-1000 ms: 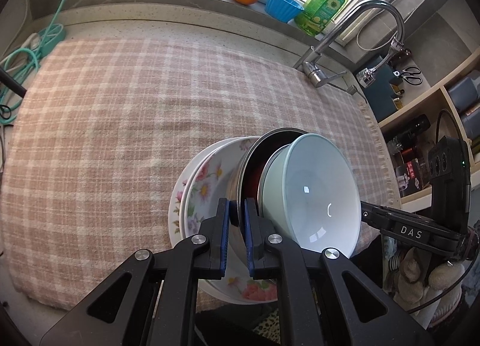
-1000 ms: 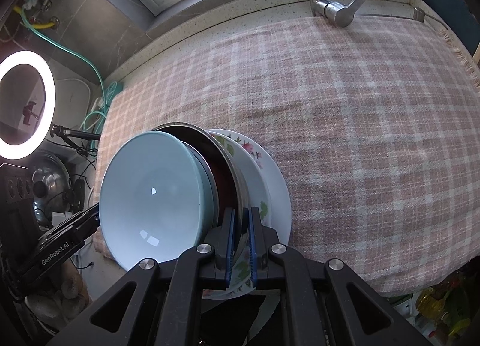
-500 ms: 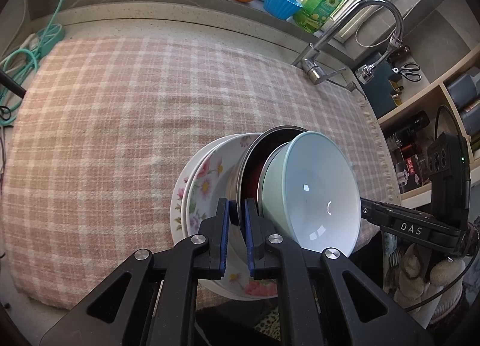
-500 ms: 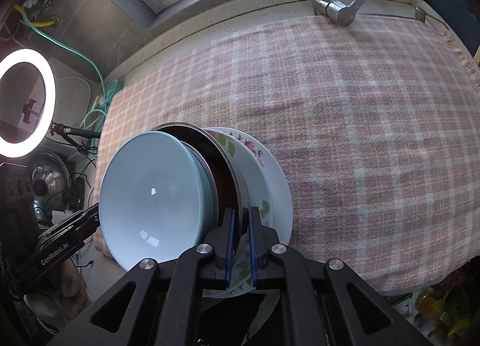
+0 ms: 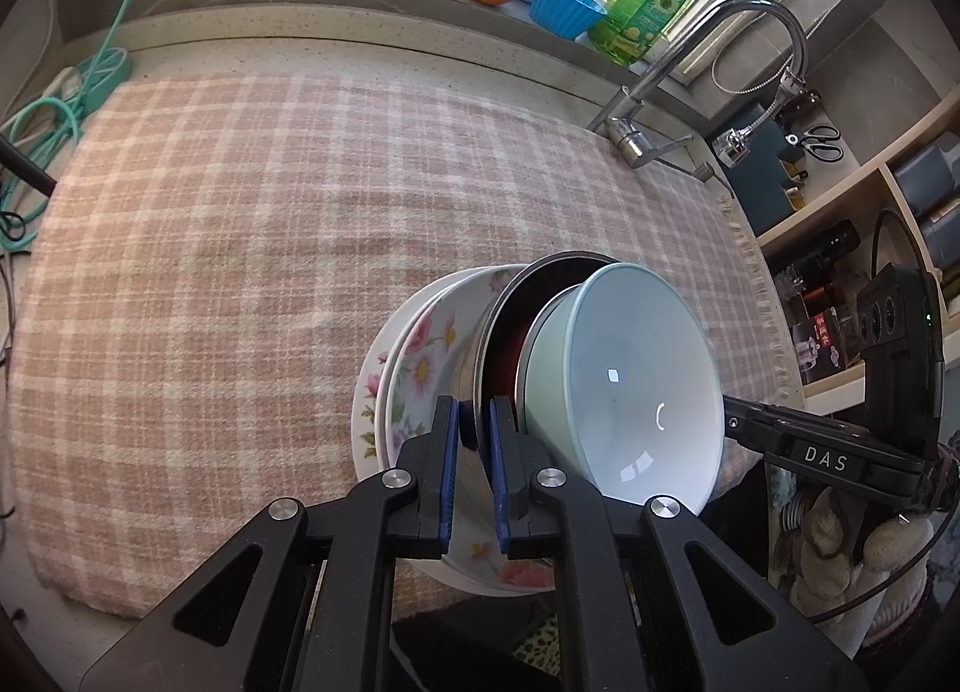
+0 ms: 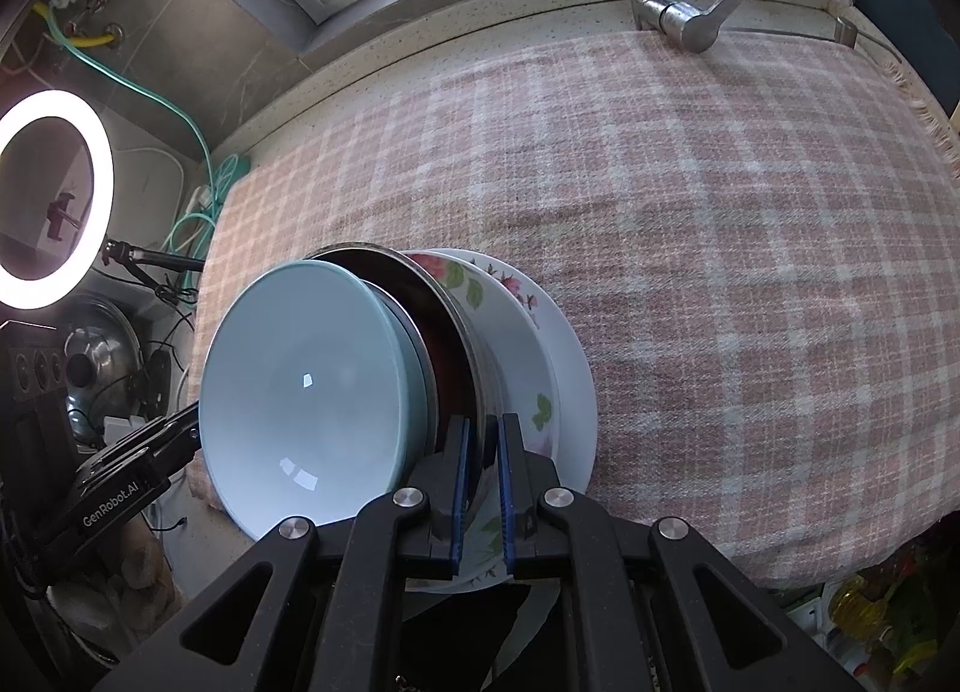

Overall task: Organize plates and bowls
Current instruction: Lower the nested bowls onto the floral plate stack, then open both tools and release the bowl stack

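both grippers, left gripper and right gripper, pinch the steel bowl rim; the stack above the plaid cloth looks heavy, slippery, breakable.

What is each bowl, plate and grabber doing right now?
left gripper: shut on the metal bowl's rim
right gripper: shut on the same rim
metal bowl: nested between blue bowl and plates
blue bowl: empty, innermost
flowered plates: stacked outermost
faucet: no water running
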Available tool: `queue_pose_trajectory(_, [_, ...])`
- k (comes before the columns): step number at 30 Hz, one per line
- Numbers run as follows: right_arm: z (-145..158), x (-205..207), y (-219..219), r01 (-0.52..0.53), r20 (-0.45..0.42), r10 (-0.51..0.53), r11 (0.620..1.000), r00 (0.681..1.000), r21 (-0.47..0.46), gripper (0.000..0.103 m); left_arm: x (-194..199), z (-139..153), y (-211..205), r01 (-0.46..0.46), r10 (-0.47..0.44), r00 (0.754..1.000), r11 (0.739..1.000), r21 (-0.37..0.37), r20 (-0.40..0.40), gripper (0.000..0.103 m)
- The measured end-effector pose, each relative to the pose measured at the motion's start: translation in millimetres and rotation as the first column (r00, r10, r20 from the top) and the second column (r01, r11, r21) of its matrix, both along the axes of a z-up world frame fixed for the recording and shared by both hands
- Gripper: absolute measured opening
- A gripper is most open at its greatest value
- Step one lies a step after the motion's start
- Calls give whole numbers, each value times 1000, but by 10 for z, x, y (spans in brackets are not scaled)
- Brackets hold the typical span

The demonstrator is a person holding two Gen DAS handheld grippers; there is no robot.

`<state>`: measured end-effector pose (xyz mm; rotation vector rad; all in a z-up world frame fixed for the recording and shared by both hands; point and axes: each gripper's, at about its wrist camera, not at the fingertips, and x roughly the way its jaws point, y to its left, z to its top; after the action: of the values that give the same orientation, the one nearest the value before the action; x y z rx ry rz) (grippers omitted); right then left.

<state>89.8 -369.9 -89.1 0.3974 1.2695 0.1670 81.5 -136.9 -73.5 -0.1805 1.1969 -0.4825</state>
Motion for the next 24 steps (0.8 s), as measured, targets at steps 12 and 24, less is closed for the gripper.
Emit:
queue_pose_trajectory(12, [194, -88, -149, 37, 77, -36, 999, 996, -9, 17, -30, 113, 78, 5, -7, 999, 999, 37, 45, 16])
queue_pose_trajectory(24, [515, -357, -180, 46, 240, -21, 994, 971, -96, 29, -155, 393, 268, -65, 49, 985, 993, 95, 167, 17])
